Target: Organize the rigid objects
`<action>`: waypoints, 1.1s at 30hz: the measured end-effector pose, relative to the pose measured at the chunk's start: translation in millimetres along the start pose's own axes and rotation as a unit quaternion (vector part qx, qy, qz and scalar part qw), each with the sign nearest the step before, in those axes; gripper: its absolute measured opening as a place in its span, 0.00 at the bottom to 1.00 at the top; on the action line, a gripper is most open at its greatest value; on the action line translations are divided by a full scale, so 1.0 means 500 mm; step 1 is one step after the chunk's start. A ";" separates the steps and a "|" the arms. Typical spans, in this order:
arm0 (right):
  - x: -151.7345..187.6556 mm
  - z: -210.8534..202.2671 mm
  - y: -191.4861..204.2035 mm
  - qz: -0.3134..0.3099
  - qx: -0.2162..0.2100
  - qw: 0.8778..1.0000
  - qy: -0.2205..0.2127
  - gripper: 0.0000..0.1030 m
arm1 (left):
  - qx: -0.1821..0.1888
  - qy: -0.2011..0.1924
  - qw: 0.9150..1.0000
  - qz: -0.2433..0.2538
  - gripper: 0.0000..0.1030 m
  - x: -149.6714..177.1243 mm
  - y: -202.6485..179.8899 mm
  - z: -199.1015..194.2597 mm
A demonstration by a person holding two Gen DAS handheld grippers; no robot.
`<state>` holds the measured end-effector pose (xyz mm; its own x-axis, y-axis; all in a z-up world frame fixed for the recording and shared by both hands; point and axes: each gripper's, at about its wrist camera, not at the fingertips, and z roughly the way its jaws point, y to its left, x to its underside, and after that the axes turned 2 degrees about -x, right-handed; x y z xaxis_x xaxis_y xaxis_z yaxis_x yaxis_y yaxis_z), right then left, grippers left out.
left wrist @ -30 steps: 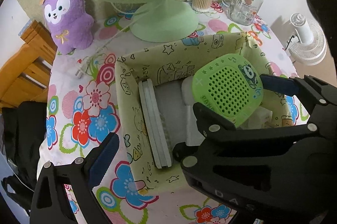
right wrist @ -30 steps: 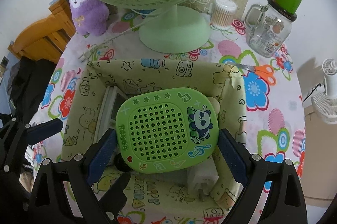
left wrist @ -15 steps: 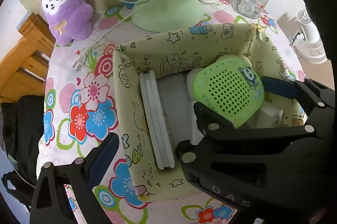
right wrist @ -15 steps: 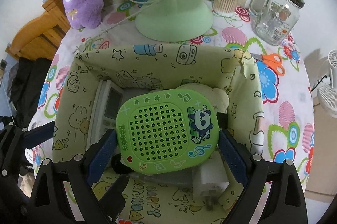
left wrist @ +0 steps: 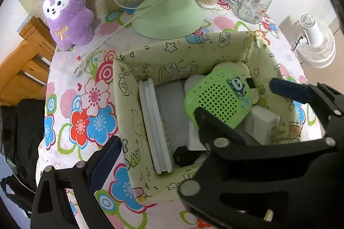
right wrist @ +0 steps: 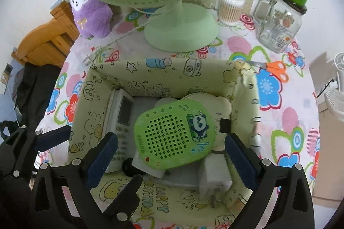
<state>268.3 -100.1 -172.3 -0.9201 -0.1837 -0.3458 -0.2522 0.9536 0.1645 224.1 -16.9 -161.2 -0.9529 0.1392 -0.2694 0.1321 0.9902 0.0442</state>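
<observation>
A green panda speaker (right wrist: 174, 134) lies inside the yellow cartoon-print box (right wrist: 163, 74), resting tilted on other items. It also shows in the left wrist view (left wrist: 219, 100), in the box (left wrist: 129, 100). My right gripper (right wrist: 169, 155) is open above the box, its blue pads on either side of the speaker and apart from it. My left gripper (left wrist: 191, 119) is open and empty, straddling the box's left wall. A white remote (right wrist: 122, 117) and a white charger (right wrist: 215, 175) also lie in the box.
A green desk fan (right wrist: 180, 29) stands behind the box. A purple plush (right wrist: 90, 11), a cotton-swab jar (right wrist: 230, 7), a glass mug jar (right wrist: 281, 24) and orange scissors (right wrist: 275, 67) are on the flowered tablecloth. A white fan (left wrist: 316, 44) stands off the table at right.
My right gripper opened and let go of the panda speaker, which dropped lower into the box and now rests there. Both grippers drew back slightly.
</observation>
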 end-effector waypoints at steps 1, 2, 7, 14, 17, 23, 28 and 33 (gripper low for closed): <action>0.001 -0.005 -0.002 0.000 0.002 1.000 -0.002 0.98 | 0.000 -0.001 1.000 0.000 0.97 0.000 -0.001 -0.001; 0.003 -0.011 -0.004 0.001 0.004 1.000 -0.004 0.98 | 0.000 -0.002 1.000 0.000 0.97 0.001 -0.001 -0.004; 0.012 -0.034 -0.013 0.012 0.009 1.000 -0.009 0.98 | 0.007 -0.012 1.000 0.000 0.97 0.006 -0.006 -0.023; 0.026 -0.081 -0.012 0.015 0.025 0.999 -0.030 0.98 | 0.009 -0.031 0.999 0.004 0.96 0.016 -0.012 -0.063; 0.033 -0.103 -0.013 0.019 0.029 0.999 -0.039 0.98 | 0.003 -0.042 0.999 0.000 0.96 0.021 -0.009 -0.083; 0.053 -0.146 -0.004 0.026 0.038 0.997 -0.057 0.98 | 0.000 -0.055 0.998 -0.003 0.96 0.037 0.003 -0.116; 0.075 -0.182 0.000 0.032 0.038 0.996 -0.068 0.98 | 0.001 -0.065 0.998 -0.012 0.96 0.062 0.019 -0.147; 0.105 -0.221 0.005 0.039 0.046 0.995 -0.083 0.98 | 0.002 -0.079 0.997 -0.010 0.96 0.090 0.030 -0.182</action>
<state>186.1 -133.6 -87.9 -0.8717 -0.0735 -0.4845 -0.1464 0.9826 0.1142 158.4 3.8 -85.2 -0.9008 0.1187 -0.4178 0.1153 0.9928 0.0334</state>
